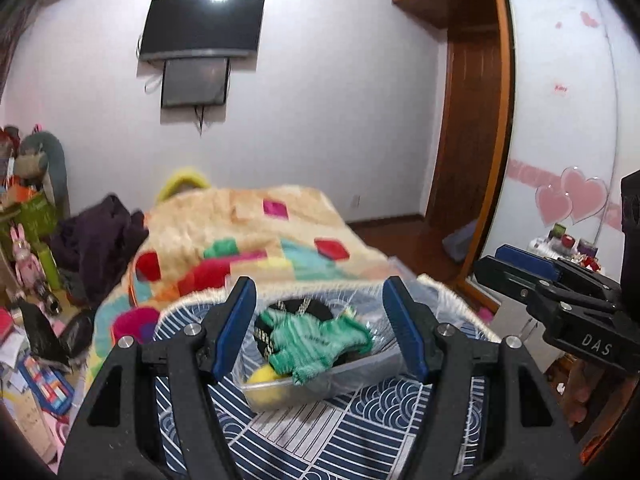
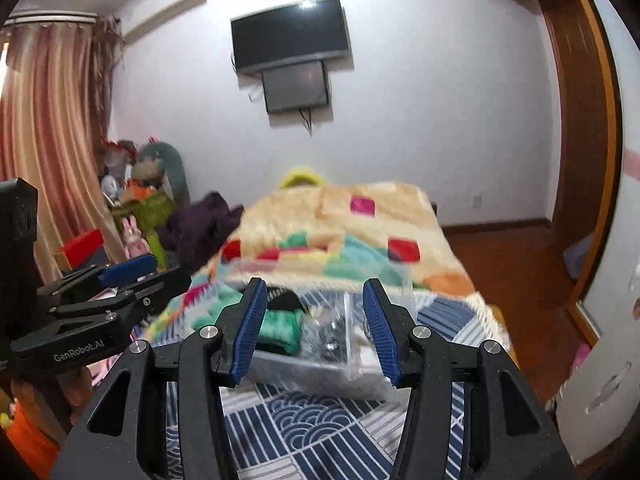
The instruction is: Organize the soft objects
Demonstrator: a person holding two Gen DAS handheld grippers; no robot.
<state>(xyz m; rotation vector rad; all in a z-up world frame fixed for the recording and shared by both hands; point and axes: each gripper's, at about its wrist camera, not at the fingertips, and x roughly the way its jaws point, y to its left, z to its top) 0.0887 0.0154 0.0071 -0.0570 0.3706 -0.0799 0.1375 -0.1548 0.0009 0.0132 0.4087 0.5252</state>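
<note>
A clear plastic box (image 1: 340, 384) sits on the blue-and-white patterned cloth (image 1: 320, 432) on the bed. In it lie a green knitted soft piece (image 1: 316, 344), a black item (image 1: 296, 312) and a yellow ball (image 1: 264, 380). My left gripper (image 1: 320, 332) is open and empty, its jaws standing either side of the box, above it. My right gripper (image 2: 314, 328) is open and empty, just before the same box (image 2: 328, 364), where the green piece (image 2: 280, 328) shows. Each gripper shows in the other's view, the right one (image 1: 520, 272) and the left one (image 2: 132, 276).
A colourful checked blanket (image 1: 248, 240) covers the bed behind the box. A dark purple garment (image 1: 100, 240) lies at its left. Toys and boxes (image 1: 28, 240) crowd the left floor. A wardrobe (image 1: 560, 120) stands right; a TV (image 1: 200, 24) hangs on the wall.
</note>
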